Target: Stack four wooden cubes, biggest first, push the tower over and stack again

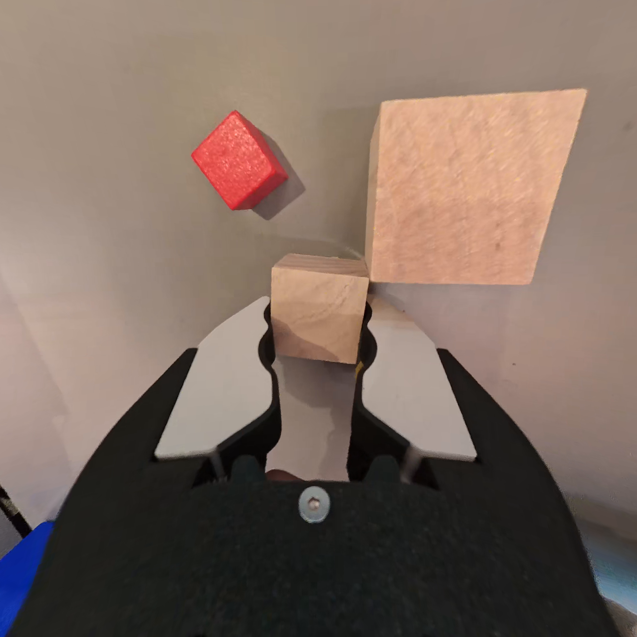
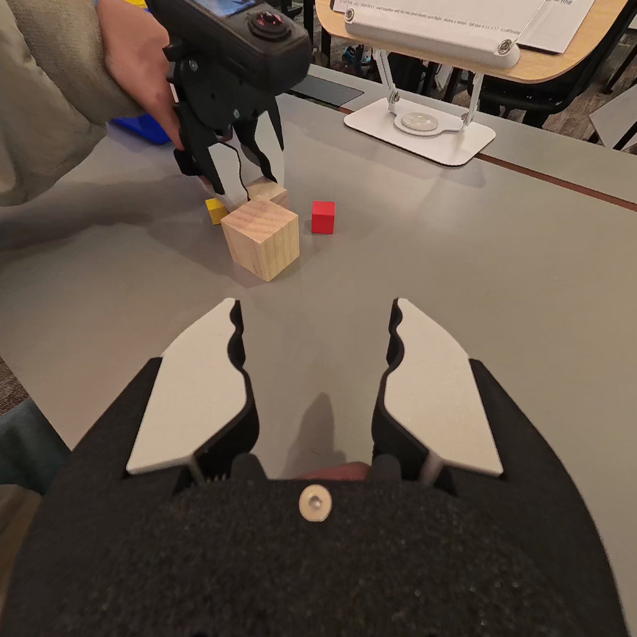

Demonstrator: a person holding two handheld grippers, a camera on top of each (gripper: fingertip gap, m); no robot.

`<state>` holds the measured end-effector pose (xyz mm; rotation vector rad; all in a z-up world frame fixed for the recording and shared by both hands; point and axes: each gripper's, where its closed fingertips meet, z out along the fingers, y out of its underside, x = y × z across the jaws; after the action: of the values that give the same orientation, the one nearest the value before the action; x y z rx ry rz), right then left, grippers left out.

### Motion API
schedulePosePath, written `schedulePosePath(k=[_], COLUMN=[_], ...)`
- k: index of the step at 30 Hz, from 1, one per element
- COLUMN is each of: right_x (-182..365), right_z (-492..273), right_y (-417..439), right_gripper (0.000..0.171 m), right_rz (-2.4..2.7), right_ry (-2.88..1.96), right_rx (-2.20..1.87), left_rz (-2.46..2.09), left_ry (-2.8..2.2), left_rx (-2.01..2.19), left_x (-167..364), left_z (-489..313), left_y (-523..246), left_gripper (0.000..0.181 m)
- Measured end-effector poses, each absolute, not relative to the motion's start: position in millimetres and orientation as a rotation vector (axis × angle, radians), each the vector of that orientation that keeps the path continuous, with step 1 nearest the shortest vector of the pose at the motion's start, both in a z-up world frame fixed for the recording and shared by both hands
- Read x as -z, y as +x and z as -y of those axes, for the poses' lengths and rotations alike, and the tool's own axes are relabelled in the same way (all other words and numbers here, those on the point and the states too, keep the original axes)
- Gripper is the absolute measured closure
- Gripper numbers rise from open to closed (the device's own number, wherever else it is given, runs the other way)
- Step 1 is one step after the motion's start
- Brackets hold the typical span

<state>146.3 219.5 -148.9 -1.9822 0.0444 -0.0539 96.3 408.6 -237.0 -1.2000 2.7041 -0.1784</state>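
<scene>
Left claw (image 1: 317, 322) grips the medium wooden cube (image 1: 319, 310) beside the biggest cube (image 1: 462, 193); right claw (image 2: 315, 310) gapes wide, well short.

We seem to be in an office or classroom-like workroom. We see a long grey table (image 2: 448, 275) with a dark seam strip, a white tilting document stand (image 2: 422, 136) holding printed sheets (image 2: 465, 20) on a wooden board, dark chair legs (image 2: 537, 107) beyond, and patterned carpet (image 2: 12, 393) underfoot.
</scene>
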Motion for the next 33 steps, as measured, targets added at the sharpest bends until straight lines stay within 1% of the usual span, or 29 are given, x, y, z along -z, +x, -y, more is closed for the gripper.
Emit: schedulePosePath(k=[3,6,9,12,14,18,25,33], right_x=[150.8,151.6,152.3,151.6,150.4,146.2,144.2,147.0], right_z=[-220.3,-221.5,-222.3,-222.0,-221.1,-218.3,-216.2,-216.9], right_y=[144.6,142.5,140.8,139.1,138.9,140.2,142.0,139.6], right_gripper=[0.091,0.091,0.091,0.092,0.092,0.093,0.093,0.094], right_rz=[-0.044,-0.041,-0.038,-0.034,-0.033,-0.034,-0.037,-0.024], right_ry=[-1.988,-1.990,-1.993,-1.993,-1.992,-1.983,-1.981,-1.993], right_rx=[0.043,0.033,0.029,0.027,0.028,0.034,0.030,0.023], left_rz=[-2.664,-2.600,-2.574,-2.584,-2.617,-2.670,-2.680,-2.720], left_ry=[-1.221,-1.232,-1.215,-1.193,-1.175,-1.205,-1.349,-1.311], left_rx=[0.150,0.164,0.173,0.175,0.171,0.108,0.234,0.218], left_x=[221.4,188.5,157.8,141.6,141.7,158.8,174.6,184.9], left_z=[-410.0,-404.9,-390.2,-370.9,-357.8,-351.0,-346.7,-345.2], left_y=[94.3,95.4,97.0,99.3,99.1,97.5,101.1,99.2], left_gripper=[0.135,0.135,0.135,0.135,0.135,0.135,0.135,0.135])
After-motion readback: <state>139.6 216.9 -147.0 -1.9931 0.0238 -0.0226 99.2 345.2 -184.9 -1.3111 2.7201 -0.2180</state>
